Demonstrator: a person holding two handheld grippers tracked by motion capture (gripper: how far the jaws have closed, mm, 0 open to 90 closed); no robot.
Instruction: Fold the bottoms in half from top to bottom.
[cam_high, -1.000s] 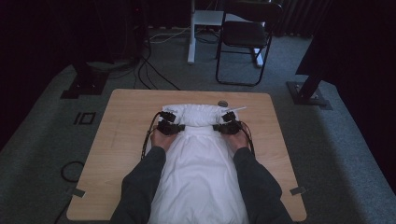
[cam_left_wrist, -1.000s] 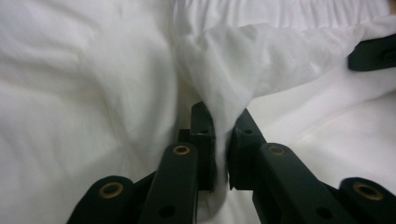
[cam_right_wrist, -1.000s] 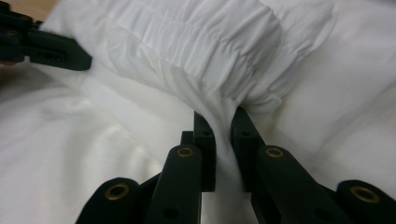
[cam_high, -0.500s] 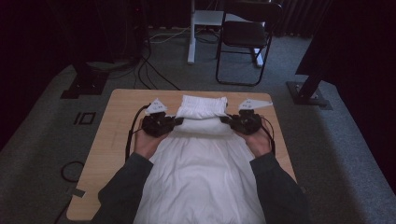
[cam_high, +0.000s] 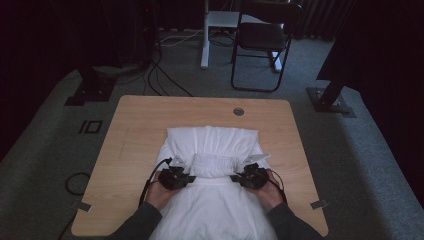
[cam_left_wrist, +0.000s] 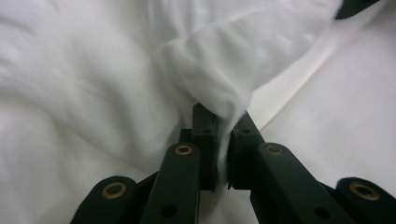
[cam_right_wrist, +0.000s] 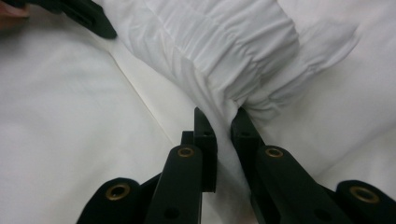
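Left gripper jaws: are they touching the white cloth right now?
Touching. In the left gripper view, the left gripper has its jaws shut on a bunched fold of the white cloth, which runs down between them.

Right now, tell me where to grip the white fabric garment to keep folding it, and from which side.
Grip the white fabric garment at the two ends of its gathered, elastic-looking band, coming from the near edge. The left hand-held gripper and right hand-held gripper are already shut there; the bunched pleats give the jaws thick cloth to pinch.
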